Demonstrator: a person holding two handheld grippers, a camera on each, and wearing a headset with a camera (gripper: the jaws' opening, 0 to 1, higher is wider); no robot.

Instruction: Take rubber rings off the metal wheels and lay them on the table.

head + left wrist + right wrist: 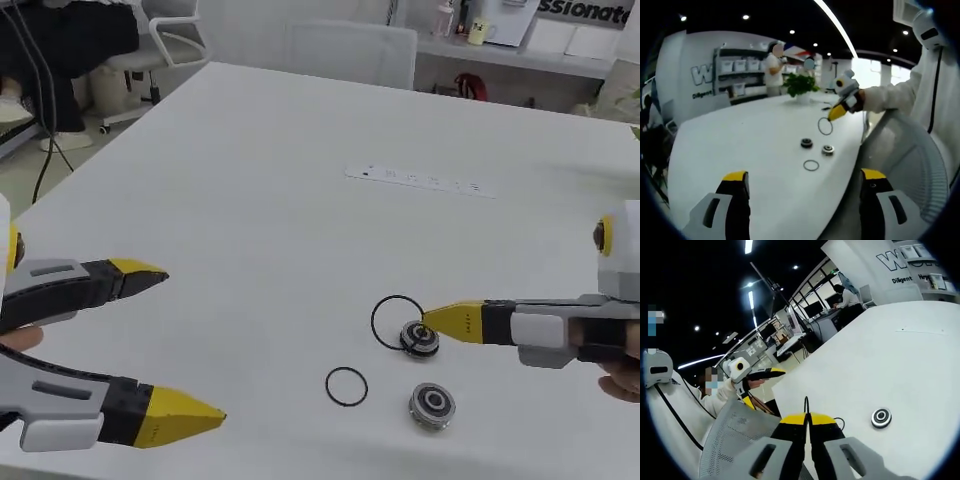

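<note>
head view, risk: right tongs [432,320] pinched shut on a thin rubber ring [373,322] beside a metal wheel [419,339]; a slack pinch could let it spring away or snag that wheel.
head view, containers: none to see; second ring [327,387] lies flat on the table [250,200].
left gripper view: left tongs [804,176] wide open, holding nothing; the held ring hangs clear of the table.
right gripper view, risk: a wheel [881,417] sits near the closed tips and could be knocked rolling.

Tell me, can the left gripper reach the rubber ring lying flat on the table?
Probably yes. The left gripper is open, and only bare table lies between it and the flat rubber ring. The right gripper, shut on the other rubber ring, is farther off.
</note>
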